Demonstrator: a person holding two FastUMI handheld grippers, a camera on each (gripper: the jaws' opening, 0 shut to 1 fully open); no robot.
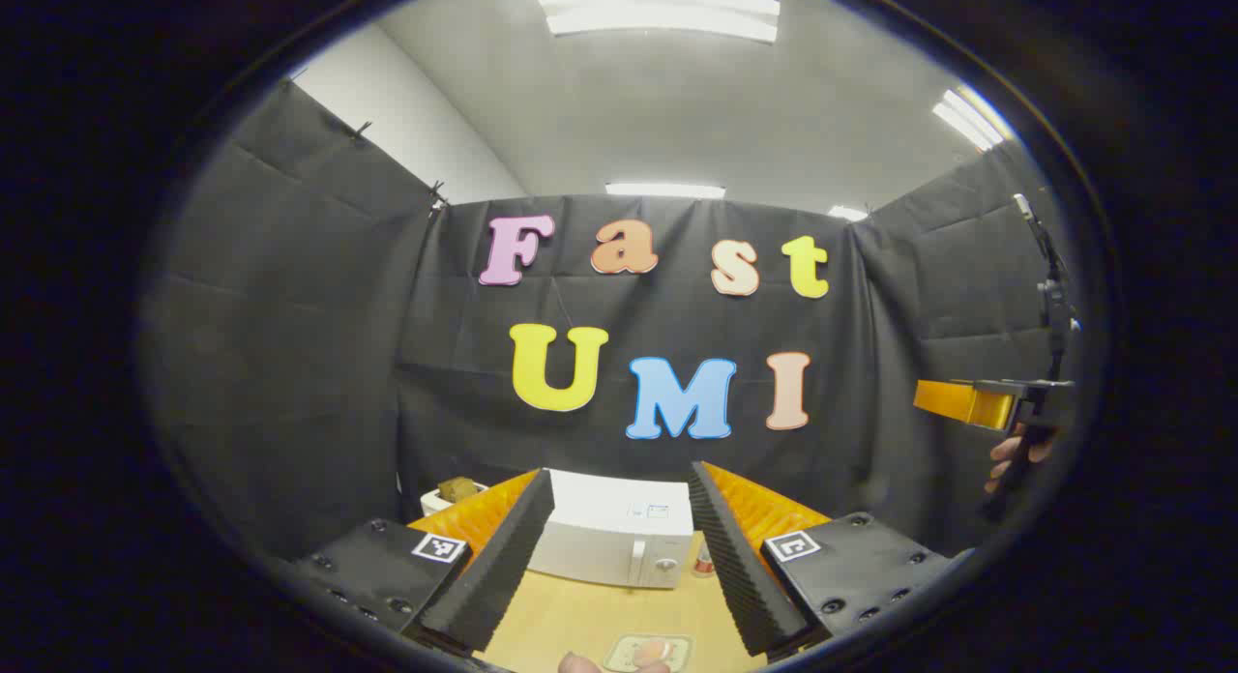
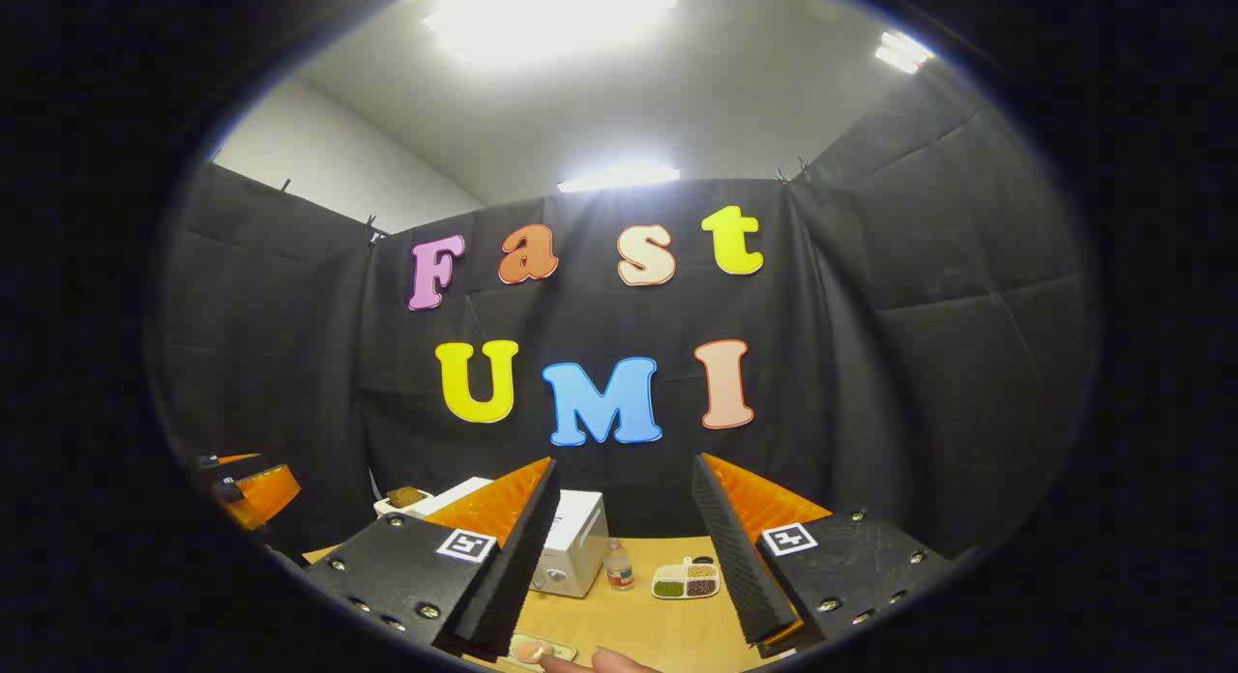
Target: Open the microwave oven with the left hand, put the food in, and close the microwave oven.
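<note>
The white microwave oven (image 1: 619,542) stands on the wooden table (image 1: 580,620) with its door closed, handle and knob on the right of its front. It lies ahead of my left gripper (image 1: 621,480), which is held above the table, open and holding nothing. A small plate of food (image 1: 650,652) sits at the table's near edge. In the right gripper view the microwave oven (image 2: 573,547) is ahead to the left, and the plate of food (image 2: 537,649) is low by the left finger. My right gripper (image 2: 625,465) is open with nothing in it.
A small bottle (image 2: 619,567) and a divided dish of grains (image 2: 687,578) sit right of the microwave. A white bowl with something brown (image 1: 453,494) stands at its left. The right gripper (image 1: 967,402), held by a hand, shows far right. A fingertip (image 2: 619,661) shows at the bottom edge.
</note>
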